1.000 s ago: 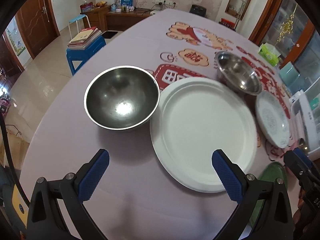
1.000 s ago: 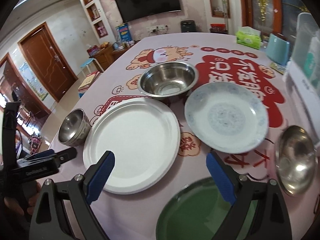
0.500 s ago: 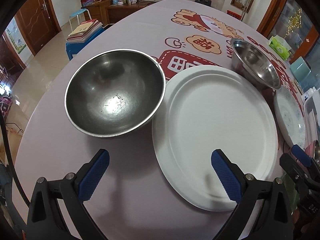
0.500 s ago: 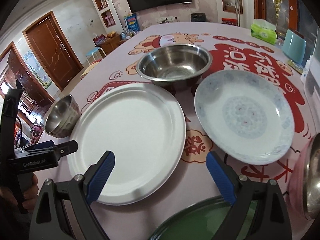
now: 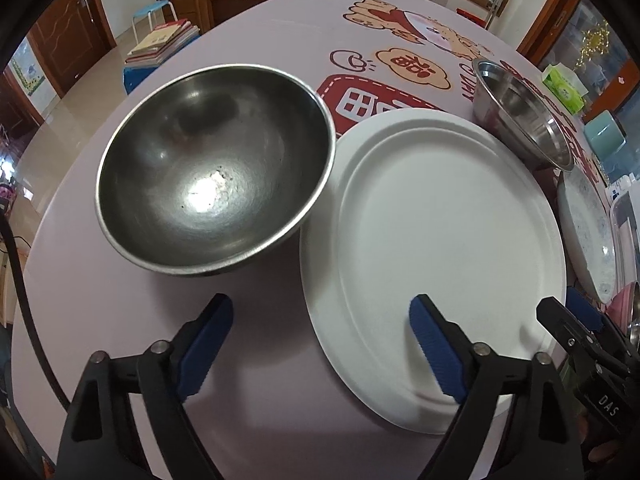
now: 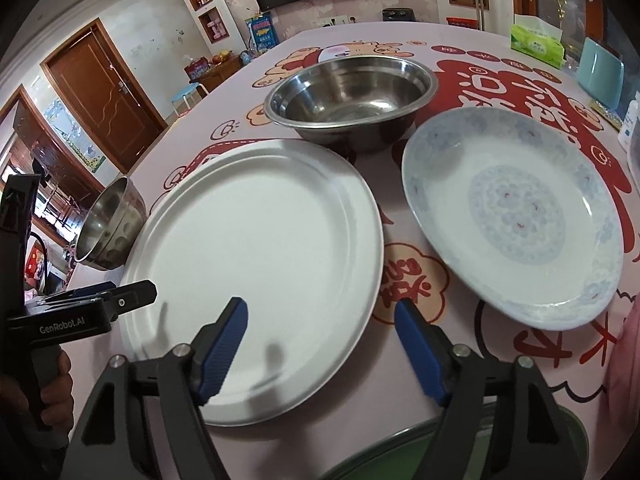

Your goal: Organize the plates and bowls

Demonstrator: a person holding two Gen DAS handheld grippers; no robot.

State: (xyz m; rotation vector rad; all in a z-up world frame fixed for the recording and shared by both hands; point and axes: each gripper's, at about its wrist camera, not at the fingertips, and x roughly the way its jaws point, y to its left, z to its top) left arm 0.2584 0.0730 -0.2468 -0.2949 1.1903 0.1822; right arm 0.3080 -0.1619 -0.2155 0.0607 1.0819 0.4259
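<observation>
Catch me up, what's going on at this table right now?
A person holds a gripper in each hand over a table laid with dishes. Both sit over the near rim of the white plate: the left gripper and the right gripper each straddle an edge, jaws closing, nothing gripped yet. Two steel bowls and a patterned plate lie untouched.

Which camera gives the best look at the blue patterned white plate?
The right wrist view. There the blue patterned white plate shows nearly whole, centre medallion and rim pattern clear, beside the plain white plate. The left wrist view catches only a thin distorted slice of it at the right edge.
</observation>
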